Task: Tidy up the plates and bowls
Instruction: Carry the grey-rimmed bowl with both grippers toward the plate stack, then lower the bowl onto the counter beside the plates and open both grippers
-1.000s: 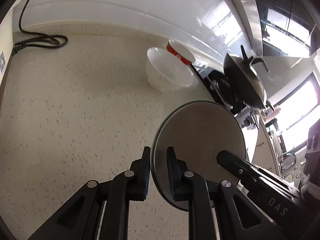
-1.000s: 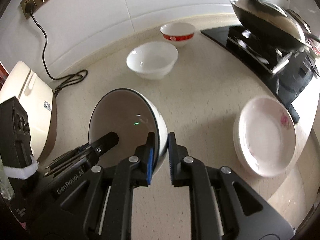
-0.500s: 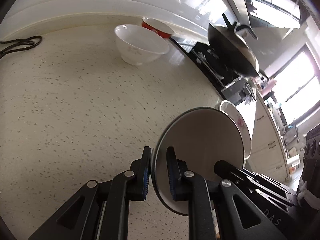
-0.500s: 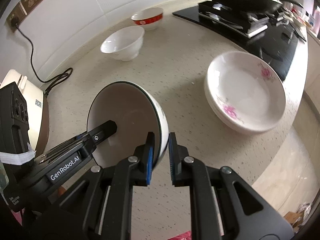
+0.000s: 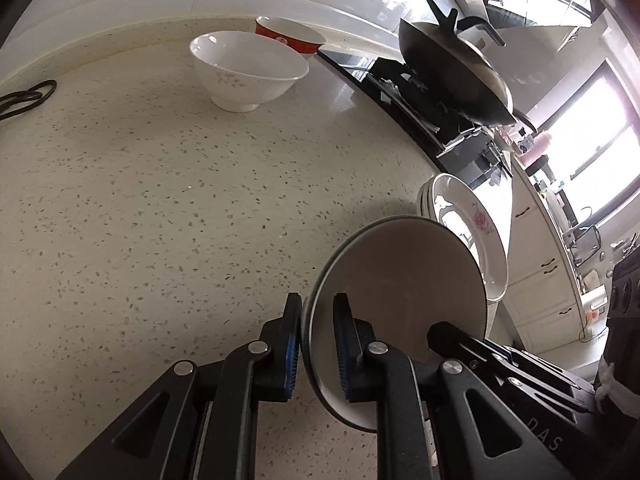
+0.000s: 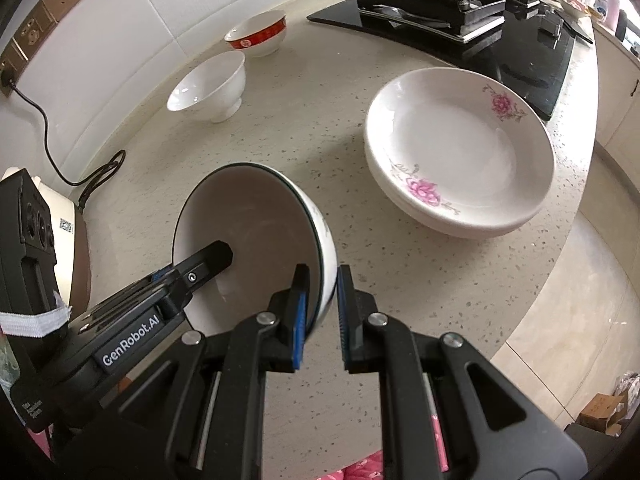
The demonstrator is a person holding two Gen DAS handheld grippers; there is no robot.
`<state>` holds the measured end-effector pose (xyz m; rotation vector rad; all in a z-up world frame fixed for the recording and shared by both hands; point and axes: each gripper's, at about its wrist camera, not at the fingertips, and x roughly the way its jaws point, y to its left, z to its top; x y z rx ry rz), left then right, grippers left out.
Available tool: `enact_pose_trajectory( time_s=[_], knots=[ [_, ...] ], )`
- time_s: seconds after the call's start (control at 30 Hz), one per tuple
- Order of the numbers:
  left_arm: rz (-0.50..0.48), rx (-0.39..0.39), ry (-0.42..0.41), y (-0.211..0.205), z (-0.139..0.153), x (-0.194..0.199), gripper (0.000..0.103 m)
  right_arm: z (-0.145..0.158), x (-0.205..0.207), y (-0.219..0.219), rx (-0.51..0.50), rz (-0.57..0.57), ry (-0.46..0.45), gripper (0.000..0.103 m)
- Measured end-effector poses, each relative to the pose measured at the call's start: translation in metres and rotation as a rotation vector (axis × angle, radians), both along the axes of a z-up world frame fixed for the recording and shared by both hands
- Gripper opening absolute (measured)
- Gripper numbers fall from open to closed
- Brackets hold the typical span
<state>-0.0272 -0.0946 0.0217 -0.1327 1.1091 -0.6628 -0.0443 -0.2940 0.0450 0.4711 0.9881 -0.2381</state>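
- While pinched at opposite rim points by left tongs (image 5: 316, 344) and right tongs (image 6: 320, 312), both narrow on its wall: bowl (image 6: 256, 232), tipped on edge, seemingly clear of desk (image 6: 300, 128).
- Glazed ceramic by the look: stiff, slick, breakable, probably moderate in weight. Best gripped deep over the rim, not by pad tips alone.
- Ahead-right of right tongs: plates (image 6: 460, 152), stacked.
- Far ahead-left: white bowl (image 6: 208, 88), red bowl (image 6: 258, 36) behind it.
- Beyond plates: stove (image 6: 440, 20), wok (image 5: 452, 72).
- Between held bowl and plates: bare desk only.
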Motion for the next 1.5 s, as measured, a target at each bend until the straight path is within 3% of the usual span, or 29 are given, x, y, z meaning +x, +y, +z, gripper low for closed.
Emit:
enact_pose_trajectory(
  time_s=[0.57,0.93,1.1,1.2,1.33,1.5],
  knots=[
    [0.008,-0.001,-0.021,-0.005,0.000,0.007,0.016,-0.016,0.004,-0.014,0.083,-0.020,-0.004,0.016],
    [0.023,-0.007,-0.009,-0.004,0.001,0.015,0.016,-0.023,0.006,-0.027,0.212,-0.056,-0.010,0.016],
    [0.026,-0.009,0.005,-0.004,-0.001,0.017,0.016,-0.021,0.012,-0.025,0.209,-0.060,0.003,0.016],
    [0.036,-0.003,-0.001,-0.003,0.001,0.019,0.017,-0.011,0.019,-0.018,0.129,-0.044,0.006,0.025],
    [0.051,-0.011,-0.026,0.001,0.006,0.019,0.020,0.004,0.022,-0.008,0.011,0.001,-0.022,0.049],
    [0.064,-0.019,-0.005,0.006,0.004,0.022,0.021,0.005,0.024,-0.004,0.007,0.014,-0.012,0.055]
  ],
)
